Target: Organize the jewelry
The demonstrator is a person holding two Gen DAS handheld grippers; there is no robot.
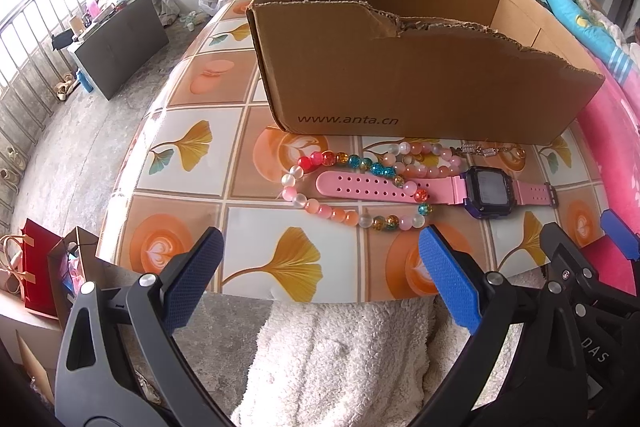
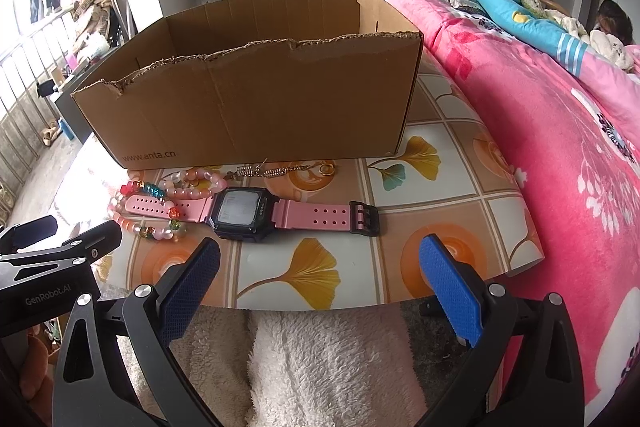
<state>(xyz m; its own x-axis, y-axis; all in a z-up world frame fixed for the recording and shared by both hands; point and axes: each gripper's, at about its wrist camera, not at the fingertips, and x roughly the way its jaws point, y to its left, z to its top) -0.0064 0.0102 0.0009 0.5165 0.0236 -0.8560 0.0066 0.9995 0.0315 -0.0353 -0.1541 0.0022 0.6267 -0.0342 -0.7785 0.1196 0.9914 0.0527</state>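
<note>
A pink-strapped watch (image 1: 486,189) (image 2: 244,213) with a dark square face lies flat on the patterned table, in front of an open cardboard box (image 1: 400,75) (image 2: 256,107). A bead necklace (image 1: 340,183) (image 2: 148,211) in pink, white, red and teal loops over the watch's left strap. A thin gold chain (image 1: 492,149) (image 2: 280,171) lies against the box's front wall. My left gripper (image 1: 320,255) hangs open at the table's near edge, short of the beads. My right gripper (image 2: 320,259) is open too, near the edge in front of the watch's right strap. Neither holds anything.
The table (image 1: 192,147) (image 2: 460,155) wears a glossy leaf-and-coffee cloth. A pink blanket-covered bed (image 2: 560,147) presses against its right side. A fluffy white garment (image 1: 344,355) lies below the near edge. Bags (image 1: 40,275) stand on the floor at left.
</note>
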